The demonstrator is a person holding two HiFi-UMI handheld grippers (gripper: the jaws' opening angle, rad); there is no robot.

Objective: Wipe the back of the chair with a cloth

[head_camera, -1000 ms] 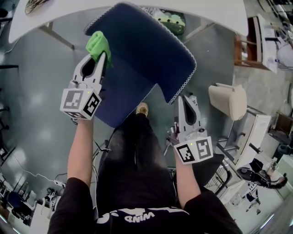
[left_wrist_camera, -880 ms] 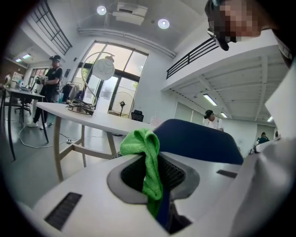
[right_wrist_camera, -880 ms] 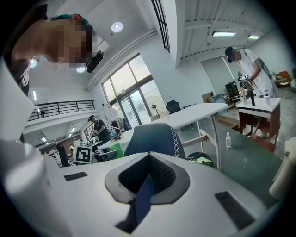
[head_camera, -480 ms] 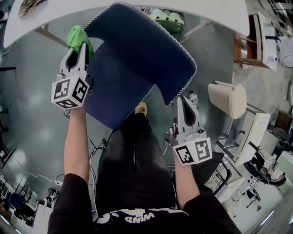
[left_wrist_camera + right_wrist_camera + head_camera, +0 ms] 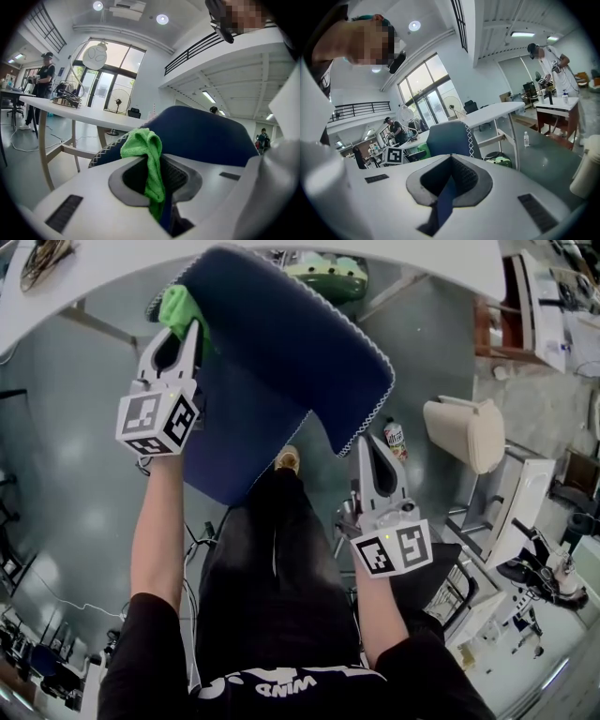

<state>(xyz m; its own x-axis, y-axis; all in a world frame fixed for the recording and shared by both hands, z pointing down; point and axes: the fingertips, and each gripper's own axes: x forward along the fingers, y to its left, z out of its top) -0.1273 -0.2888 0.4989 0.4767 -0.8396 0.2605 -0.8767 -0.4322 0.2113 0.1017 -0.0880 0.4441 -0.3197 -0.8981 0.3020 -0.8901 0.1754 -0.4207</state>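
The dark blue chair back [image 5: 281, 343] with white-stitched edging fills the upper middle of the head view. My left gripper [image 5: 192, 334] is shut on a green cloth [image 5: 178, 310], which rests against the chair back's top left edge. In the left gripper view the green cloth [image 5: 147, 154] bunches out of the left gripper [image 5: 157, 171], with the chair back [image 5: 201, 136] just behind it. My right gripper [image 5: 368, 444] is shut with nothing in it, just beside the chair back's lower right corner. From the right gripper [image 5: 450, 180] the chair back [image 5: 447, 138] stands a little way ahead.
A white table [image 5: 112, 277] curves behind the chair, with a green object [image 5: 328, 273] under it. A beige bin [image 5: 464, 432] and a small bottle [image 5: 394, 435] stand on the floor at right. A wooden desk [image 5: 506, 315] is at the far right. People work in the background.
The left gripper carried the green cloth left off the chair back's edge, then back right and upward onto its top left edge. The right gripper has hardly moved.
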